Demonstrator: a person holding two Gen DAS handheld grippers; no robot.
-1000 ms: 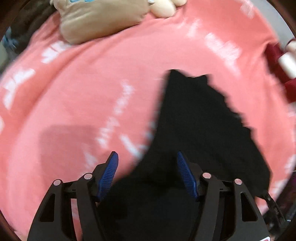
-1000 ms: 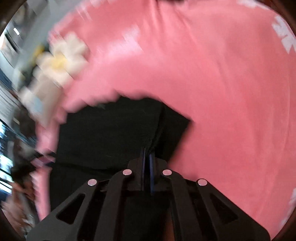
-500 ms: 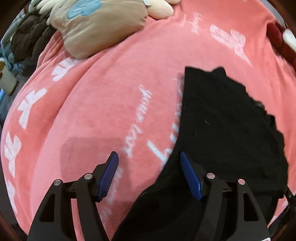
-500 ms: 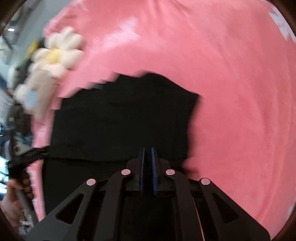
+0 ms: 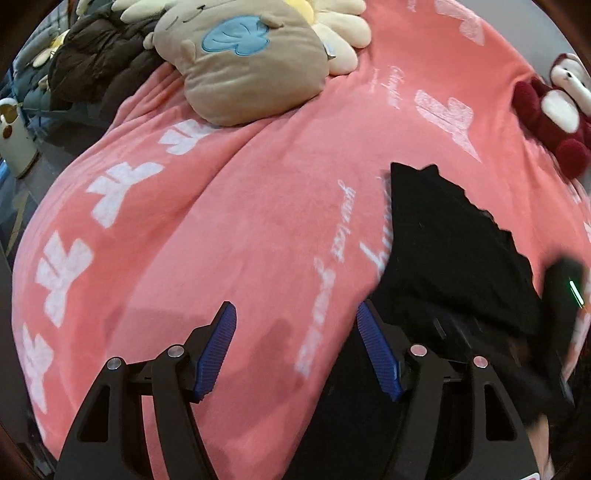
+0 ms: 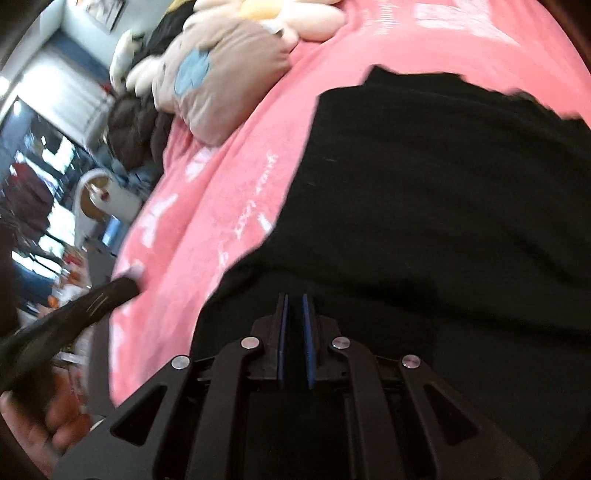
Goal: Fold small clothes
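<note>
In the left wrist view, one black garment point(image 5: 454, 251) was seen lying on one pink blanket point(image 5: 236, 221), right of centre and reaching under the right finger. The left gripper point(image 5: 296, 350) was held with its jaws well apart, and nothing was gripped between the blue pads point(image 5: 218, 350); only blanket showed there. One tan plush cushion point(image 5: 251, 62) with a blue patch, one cream flower plush point(image 5: 343, 33), one dark red and white plush toy point(image 5: 557, 114) and one dark padded jacket point(image 5: 96, 62) were counted at the far edge. White script was printed on the blanket, but it could not be read.

In the right wrist view, the same garment point(image 6: 443, 206) filled most of the frame. The right gripper point(image 6: 294, 339) was nearly closed, a narrow gap left between its pads; whether cloth was pinched could not be told. One hand point(image 6: 40, 417) was seen at lower left.
</note>
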